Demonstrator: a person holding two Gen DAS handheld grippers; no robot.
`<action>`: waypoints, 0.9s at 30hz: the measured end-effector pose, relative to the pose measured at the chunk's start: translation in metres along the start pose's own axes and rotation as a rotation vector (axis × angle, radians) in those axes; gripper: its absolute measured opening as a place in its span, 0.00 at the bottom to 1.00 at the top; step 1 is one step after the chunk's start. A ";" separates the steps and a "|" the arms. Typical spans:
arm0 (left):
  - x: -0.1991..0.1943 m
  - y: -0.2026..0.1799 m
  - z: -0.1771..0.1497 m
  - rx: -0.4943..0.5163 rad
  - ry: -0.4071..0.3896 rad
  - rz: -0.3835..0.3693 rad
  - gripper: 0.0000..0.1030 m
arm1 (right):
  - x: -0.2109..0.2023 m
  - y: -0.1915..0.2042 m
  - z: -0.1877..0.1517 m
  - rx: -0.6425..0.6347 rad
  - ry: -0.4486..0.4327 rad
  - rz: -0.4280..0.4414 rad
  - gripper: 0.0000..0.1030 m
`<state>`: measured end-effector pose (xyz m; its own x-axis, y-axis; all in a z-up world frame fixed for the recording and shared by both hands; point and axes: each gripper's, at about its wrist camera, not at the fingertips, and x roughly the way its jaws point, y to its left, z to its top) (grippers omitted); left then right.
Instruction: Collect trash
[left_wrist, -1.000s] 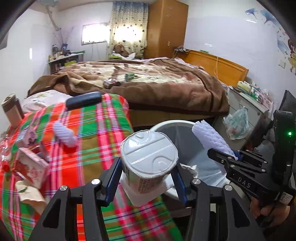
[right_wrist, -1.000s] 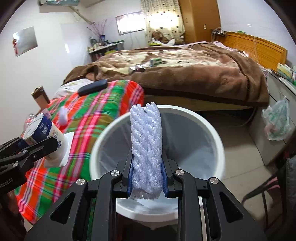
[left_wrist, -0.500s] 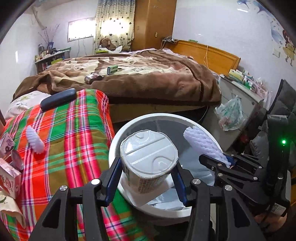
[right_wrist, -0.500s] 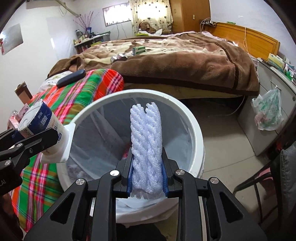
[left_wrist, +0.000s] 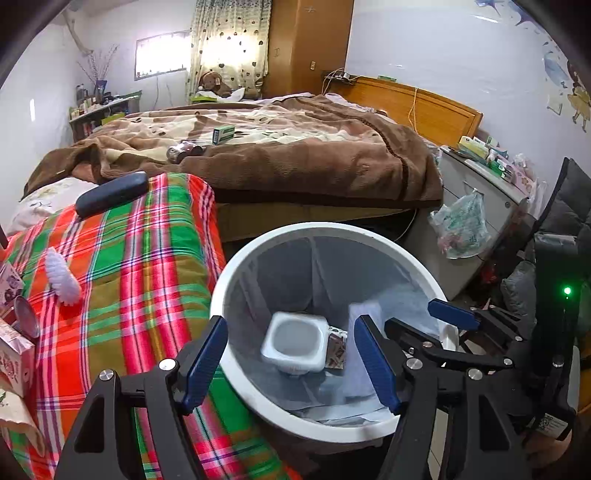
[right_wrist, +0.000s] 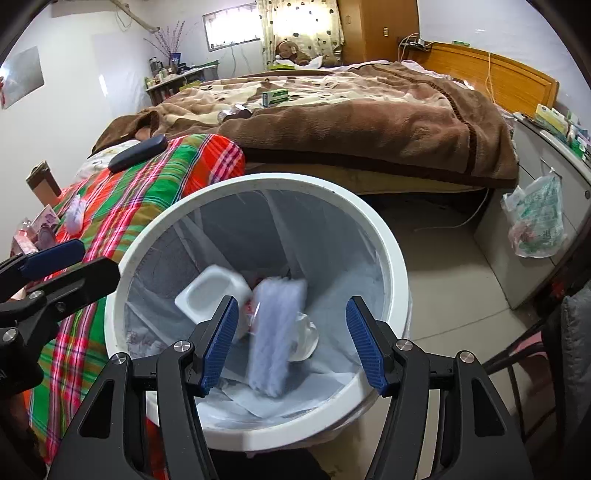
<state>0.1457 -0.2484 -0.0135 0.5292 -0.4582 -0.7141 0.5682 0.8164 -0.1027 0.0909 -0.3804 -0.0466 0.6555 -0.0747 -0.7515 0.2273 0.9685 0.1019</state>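
Grippers (right_wrist: 291, 339) agape; blurred foam sleeve (right_wrist: 275, 332) in bin (right_wrist: 391, 254).

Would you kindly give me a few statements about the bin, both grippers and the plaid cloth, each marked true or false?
1. The left gripper is open and empty. True.
2. The cup sits on the plaid cloth. False: it lies inside the bin.
3. The right gripper clamps the foam net. False: its jaws stand open, and the net shows blurred inside the bin.
4. Another white foam net lies on the plaid cloth. True.
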 end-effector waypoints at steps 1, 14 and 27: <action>-0.002 0.001 0.000 -0.005 -0.002 -0.003 0.69 | -0.001 0.000 -0.001 0.005 -0.002 0.004 0.61; -0.038 0.024 -0.010 -0.044 -0.050 0.065 0.69 | -0.011 0.019 0.000 -0.008 -0.039 0.025 0.61; -0.085 0.069 -0.035 -0.136 -0.095 0.174 0.69 | -0.020 0.057 -0.003 -0.049 -0.080 0.098 0.61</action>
<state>0.1184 -0.1407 0.0158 0.6724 -0.3319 -0.6616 0.3767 0.9229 -0.0802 0.0885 -0.3229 -0.0280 0.7286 0.0040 -0.6849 0.1252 0.9823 0.1390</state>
